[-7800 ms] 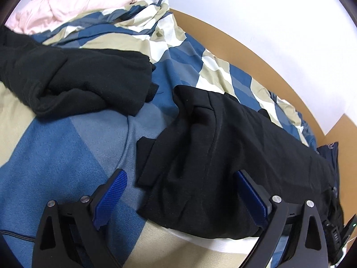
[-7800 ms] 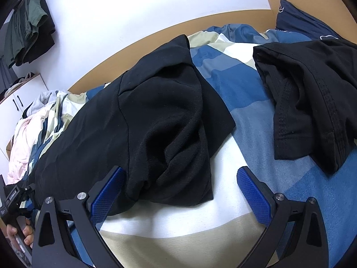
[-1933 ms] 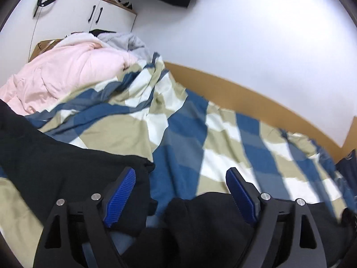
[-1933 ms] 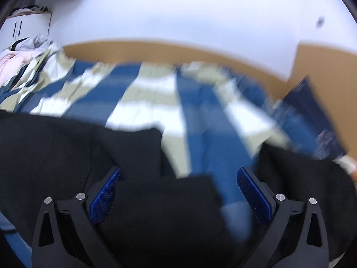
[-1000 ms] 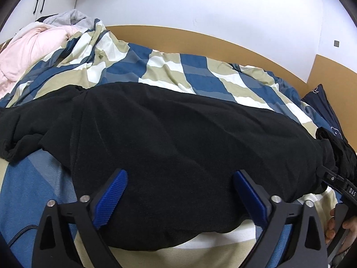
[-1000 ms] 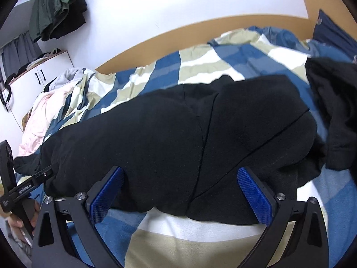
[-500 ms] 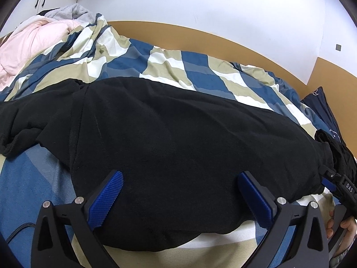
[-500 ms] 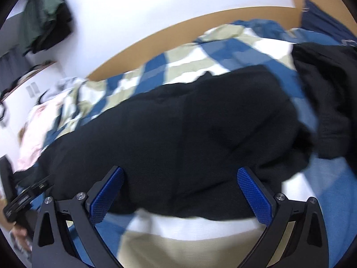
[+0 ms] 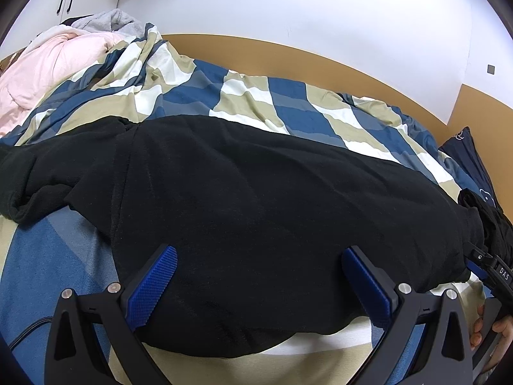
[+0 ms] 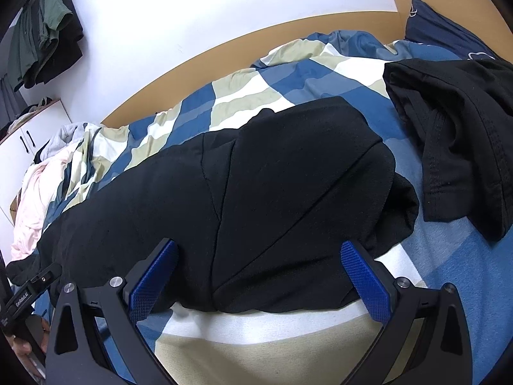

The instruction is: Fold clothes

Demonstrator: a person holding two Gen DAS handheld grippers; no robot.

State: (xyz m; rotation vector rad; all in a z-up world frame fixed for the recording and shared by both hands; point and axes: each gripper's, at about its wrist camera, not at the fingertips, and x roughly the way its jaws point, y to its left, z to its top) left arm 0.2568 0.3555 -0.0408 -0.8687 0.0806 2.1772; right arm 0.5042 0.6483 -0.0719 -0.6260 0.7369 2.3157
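A black garment [image 9: 256,211] lies spread across the bed [image 9: 272,102], over a checked blue, beige and white duvet [image 9: 38,266]. In the right wrist view it shows a seam running down its middle and a folded flap along its right side [image 10: 320,192].

The left tongs [image 9: 256,285] stand wide, nothing between them, their blue pads [image 9: 154,285] over the garment's near edge. The right tongs [image 10: 256,282] are wide too and hold nothing, also over the near hem. Whether the pads touch the cloth is hard to tell from these views.

A second black garment [image 10: 458,134] lies crumpled to the right, just beside the first, perhaps touching it. Another dark bunch of cloth [image 9: 29,176] lies at the left end; it may be a sleeve of the spread garment. A pink quilt [image 9: 48,67] is heaped at the far left, a navy pillow [image 10: 442,29] at the far right. A white cupboard [image 9: 80,0] stands beyond the quilt, and clothes [image 10: 45,35] hang on the wall.
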